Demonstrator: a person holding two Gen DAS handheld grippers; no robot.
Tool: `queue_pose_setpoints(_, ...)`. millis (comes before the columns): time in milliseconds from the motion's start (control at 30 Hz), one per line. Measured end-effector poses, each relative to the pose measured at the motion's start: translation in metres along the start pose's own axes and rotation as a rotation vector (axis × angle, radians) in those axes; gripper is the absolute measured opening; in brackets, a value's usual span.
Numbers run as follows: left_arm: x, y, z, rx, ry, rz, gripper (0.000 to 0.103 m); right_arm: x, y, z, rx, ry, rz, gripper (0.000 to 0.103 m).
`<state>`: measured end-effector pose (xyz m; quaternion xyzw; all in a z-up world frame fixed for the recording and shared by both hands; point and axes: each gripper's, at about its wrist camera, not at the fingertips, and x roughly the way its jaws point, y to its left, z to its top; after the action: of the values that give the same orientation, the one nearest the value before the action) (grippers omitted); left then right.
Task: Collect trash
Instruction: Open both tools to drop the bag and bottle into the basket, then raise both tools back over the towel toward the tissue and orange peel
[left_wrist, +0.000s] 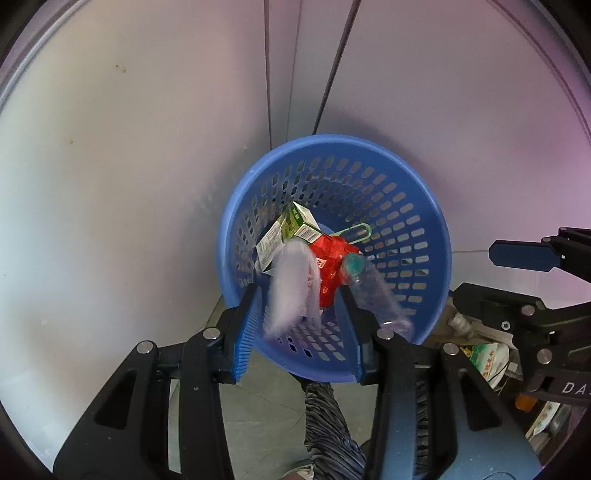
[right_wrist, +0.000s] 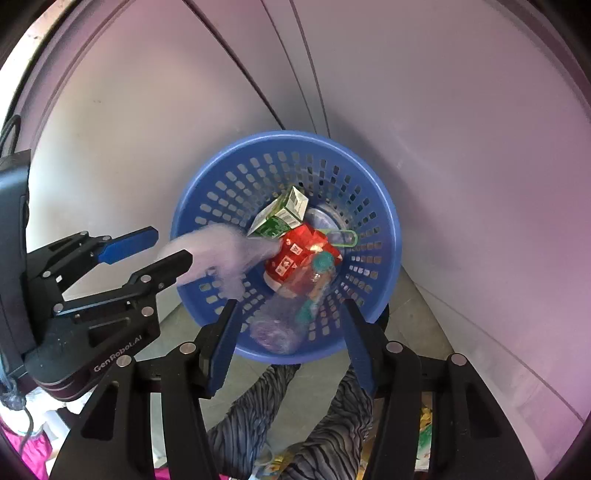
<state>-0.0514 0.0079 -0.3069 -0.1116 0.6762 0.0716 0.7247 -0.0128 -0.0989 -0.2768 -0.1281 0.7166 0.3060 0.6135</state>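
A blue slotted basket (left_wrist: 441, 236) (right_wrist: 391, 221) stands on the floor by pale panels. It holds a green and white carton (left_wrist: 293, 221) (right_wrist: 280, 216), a red packet (left_wrist: 332, 266) (right_wrist: 295, 251) and a clear bottle with a teal cap (left_wrist: 373, 291) (right_wrist: 295, 314). My left gripper (left_wrist: 299, 288) (right_wrist: 173, 245) hovers over the rim, jaws apart. A blurred pale wad (left_wrist: 291, 291) (right_wrist: 221, 251) hangs between them into the basket, and I cannot see a pad pressing it. My right gripper (right_wrist: 291, 302) (left_wrist: 476, 273) is open above the blurred bottle, clear of it.
A person's striped trouser legs (left_wrist: 328, 424) (right_wrist: 325, 417) stand just below the basket on grey floor tiles. More packets and wrappers (left_wrist: 484, 358) lie to the right of the basket. Pale wall panels with a dark seam (left_wrist: 332, 74) rise close behind it.
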Motion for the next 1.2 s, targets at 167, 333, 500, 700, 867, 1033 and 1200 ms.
queue_pose_setpoints(167,-0.010,0.003,-0.001,-0.003,-0.015,0.003,0.042,-0.005,0.000,-0.002,-0.005,-0.008,0.006,0.054)
queue_pose_setpoints(333,-0.027,0.006,-0.001,-0.013,-0.040,0.007,0.042,-0.015,0.000,-0.002,-0.023,-0.019,0.017,0.054)
queue_pose_setpoints(500,-0.045,0.007,-0.004,-0.030,-0.070,0.016,0.042,-0.031,0.003,-0.006,-0.041,-0.043,0.030,0.054)
queue_pose_setpoints(700,-0.080,0.006,-0.004,-0.063,-0.135,0.008,0.042,-0.063,0.009,-0.009,-0.077,-0.093,0.047,0.054)
queue_pose_setpoints(867,-0.117,0.004,0.001,-0.087,-0.203,-0.001,0.042,-0.106,0.013,-0.014,-0.122,-0.174,0.068,0.054)
queue_pose_setpoints(1033,-0.156,-0.001,0.011,-0.094,-0.279,0.000,0.042,-0.147,0.005,-0.013,-0.136,-0.251,0.118,0.056)
queue_pose_setpoints(1200,-0.195,-0.005,0.026,-0.118,-0.368,-0.008,0.052,-0.189,-0.007,-0.012,-0.157,-0.333,0.138,0.058)
